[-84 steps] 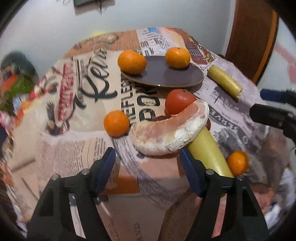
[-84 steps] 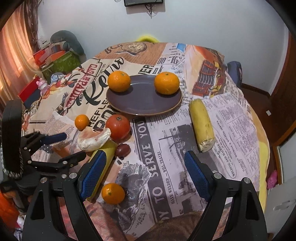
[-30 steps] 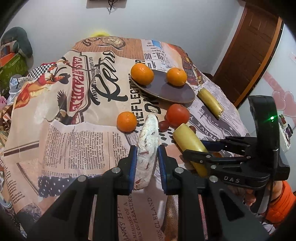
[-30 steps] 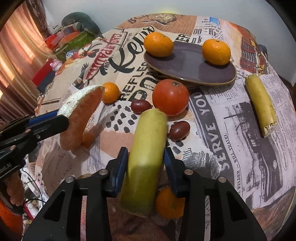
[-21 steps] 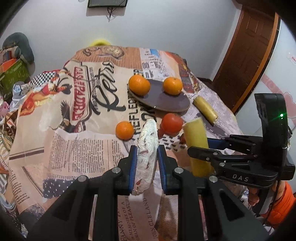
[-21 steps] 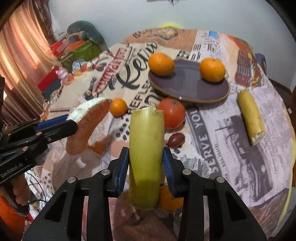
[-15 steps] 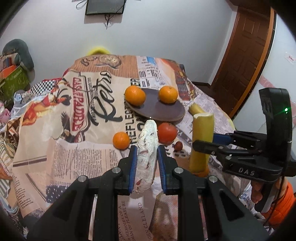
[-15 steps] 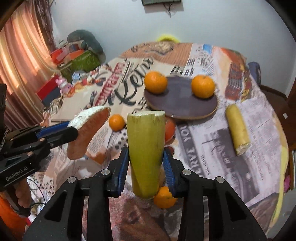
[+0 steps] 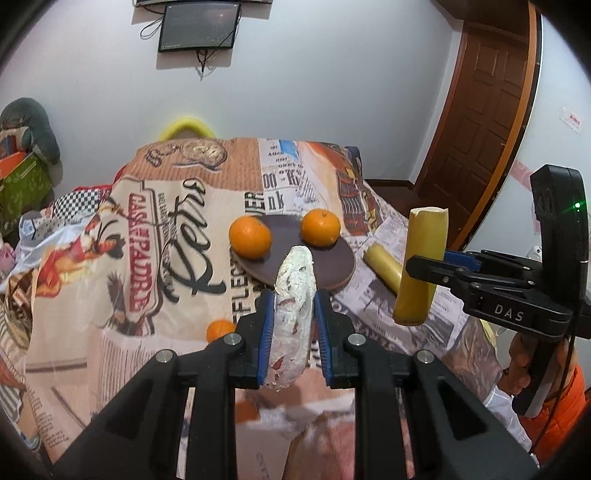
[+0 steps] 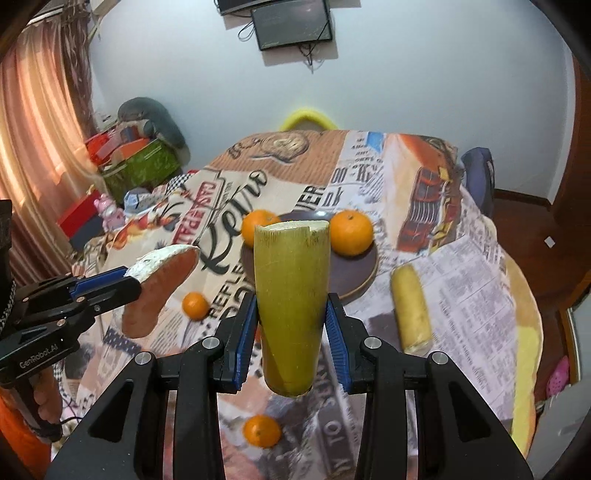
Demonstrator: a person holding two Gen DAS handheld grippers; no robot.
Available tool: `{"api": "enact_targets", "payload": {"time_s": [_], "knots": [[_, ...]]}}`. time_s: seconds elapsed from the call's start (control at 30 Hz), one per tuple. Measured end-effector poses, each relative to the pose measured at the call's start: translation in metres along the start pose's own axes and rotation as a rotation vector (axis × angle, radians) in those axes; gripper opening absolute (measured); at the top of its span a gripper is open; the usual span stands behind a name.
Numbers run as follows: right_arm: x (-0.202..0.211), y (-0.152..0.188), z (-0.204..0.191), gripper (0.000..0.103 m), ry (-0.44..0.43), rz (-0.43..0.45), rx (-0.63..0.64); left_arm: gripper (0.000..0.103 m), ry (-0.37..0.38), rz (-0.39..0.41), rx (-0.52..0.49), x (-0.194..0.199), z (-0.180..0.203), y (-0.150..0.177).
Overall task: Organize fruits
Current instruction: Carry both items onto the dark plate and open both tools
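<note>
Round tabletop (image 10: 480, 280) under newspaper-print cloth; white walls, brown wooden door (image 9: 484, 107), wall screen (image 10: 291, 22). Left tool (image 9: 293, 332) clamps white-rinded pomelo wedge (image 9: 293, 302) aloft. Right tool (image 10: 290, 332) clamps yellow-green cut cane piece (image 10: 291, 302) above dark round plate (image 10: 364, 269) bearing two oranges (image 10: 351, 232)
</note>
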State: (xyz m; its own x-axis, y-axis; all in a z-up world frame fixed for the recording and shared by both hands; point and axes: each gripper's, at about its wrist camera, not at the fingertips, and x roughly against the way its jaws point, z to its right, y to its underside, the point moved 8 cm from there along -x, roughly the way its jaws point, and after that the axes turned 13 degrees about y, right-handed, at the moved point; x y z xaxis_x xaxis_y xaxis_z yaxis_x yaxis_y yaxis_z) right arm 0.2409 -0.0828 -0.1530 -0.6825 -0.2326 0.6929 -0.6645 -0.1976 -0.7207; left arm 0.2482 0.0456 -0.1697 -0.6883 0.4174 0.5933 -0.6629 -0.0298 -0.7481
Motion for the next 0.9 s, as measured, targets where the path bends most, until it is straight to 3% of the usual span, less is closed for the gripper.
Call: {"api": "enact_targets", "payload": {"time_s": [0.43,0.9], "knots": [[-0.030,-0.025,0.022,0.033,0.027,0.020,0.008,0.021,0.023,-0.009,-0.008,-0.047,-0.004,-0.032],[-0.088,-0.036,0.012,0.033,0.014,-0.023,0.053,0.021,0.020,-0.029,0.024,-0.100,-0.033,-0.056]]}}
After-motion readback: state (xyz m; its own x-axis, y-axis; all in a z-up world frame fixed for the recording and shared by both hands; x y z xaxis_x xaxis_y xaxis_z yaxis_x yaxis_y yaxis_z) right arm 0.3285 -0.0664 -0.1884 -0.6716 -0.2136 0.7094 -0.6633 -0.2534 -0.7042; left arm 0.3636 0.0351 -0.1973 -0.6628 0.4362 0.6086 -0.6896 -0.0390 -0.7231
